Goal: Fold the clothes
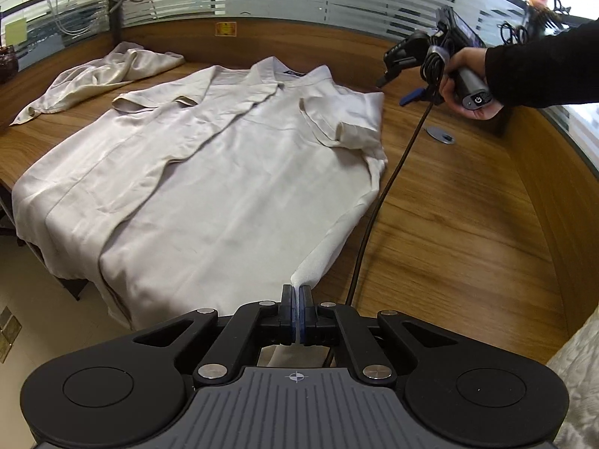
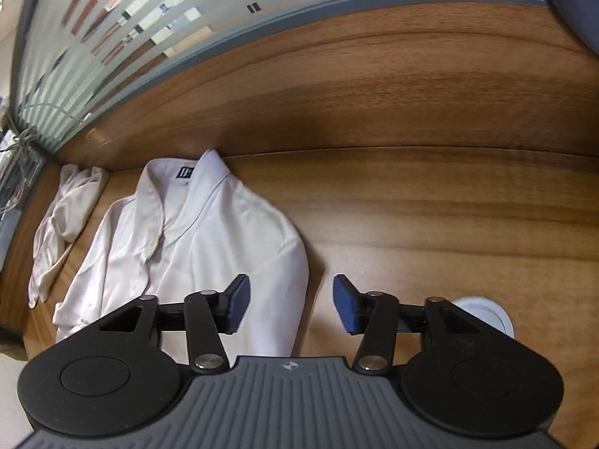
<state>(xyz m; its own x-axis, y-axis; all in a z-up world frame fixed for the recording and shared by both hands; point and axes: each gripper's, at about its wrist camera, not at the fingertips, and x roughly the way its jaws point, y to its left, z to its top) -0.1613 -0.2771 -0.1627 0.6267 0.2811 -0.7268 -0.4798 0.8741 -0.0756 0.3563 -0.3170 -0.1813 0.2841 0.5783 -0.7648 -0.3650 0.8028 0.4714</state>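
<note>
Shirt (image 1: 209,172) lies spread across the desk (image 1: 449,217), collar toward the top of the frame, both sleeves folded inward. Left tongs (image 1: 298,299) at bottom centre are clenched on its hem corner. Right tongs (image 2: 291,299) hang released over the shirt's shoulder edge. A second garment (image 1: 101,75) sits crumpled at upper left.

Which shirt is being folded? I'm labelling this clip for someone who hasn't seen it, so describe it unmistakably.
On the wooden desk lie two cream garments. The shirt is the big one spread flat in the middle, collar toward the far partition, sleeves folded across its front. Unlike the crumpled garment bunched in the far left corner, it is laid out smooth, with its near hem corner pinched in the left gripper.
</note>
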